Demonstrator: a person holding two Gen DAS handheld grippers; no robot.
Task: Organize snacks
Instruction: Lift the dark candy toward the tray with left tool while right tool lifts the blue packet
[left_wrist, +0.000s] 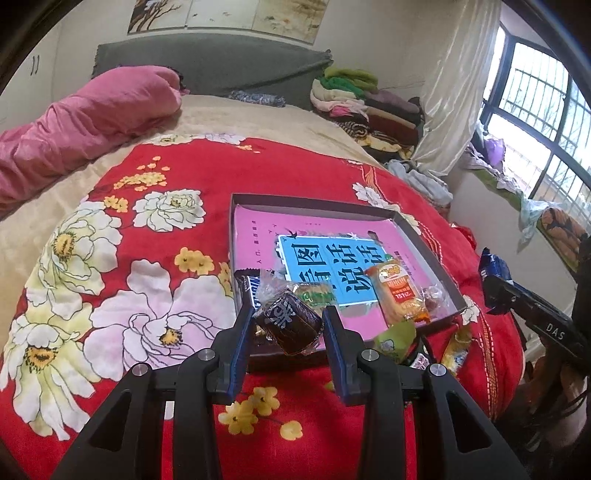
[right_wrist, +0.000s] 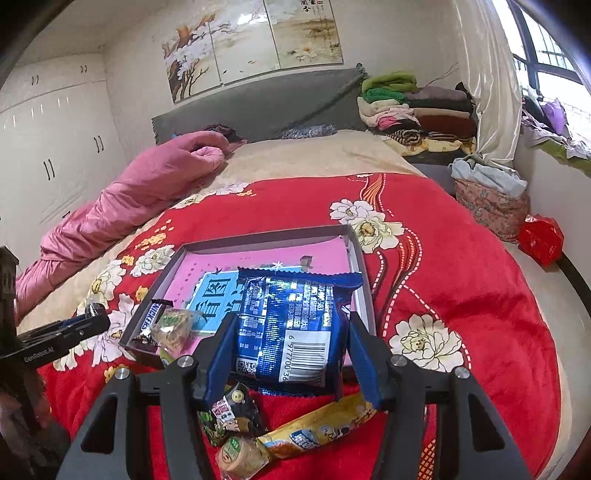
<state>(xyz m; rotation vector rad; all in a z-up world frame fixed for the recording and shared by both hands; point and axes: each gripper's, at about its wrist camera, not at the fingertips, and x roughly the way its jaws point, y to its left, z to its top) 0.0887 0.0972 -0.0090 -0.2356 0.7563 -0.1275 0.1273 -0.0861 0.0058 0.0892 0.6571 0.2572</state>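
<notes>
A shallow cardboard box (left_wrist: 421, 240) with a pink and blue printed bottom lies on the red flowered blanket; it also shows in the right wrist view (right_wrist: 360, 254). My left gripper (left_wrist: 289, 325) is shut on a dark brown wrapped snack (left_wrist: 290, 323), held over the box's near edge. Inside the box lie a Snickers bar (left_wrist: 248, 286), a green-wrapped snack (left_wrist: 316, 293), an orange packet (left_wrist: 399, 295) and a clear-wrapped candy (left_wrist: 434, 295). My right gripper (right_wrist: 289, 339) is shut on a blue foil packet (right_wrist: 295, 325) above the box's near right corner.
Loose snacks lie on the blanket (right_wrist: 461, 266) in front of the box: a dark cartoon packet (right_wrist: 231, 413), a yellow stick packet (right_wrist: 317, 430), a small green-topped one (right_wrist: 240, 456). A pink quilt (left_wrist: 85, 122) lies at the far left. Folded clothes (right_wrist: 417, 110) are stacked beyond the bed.
</notes>
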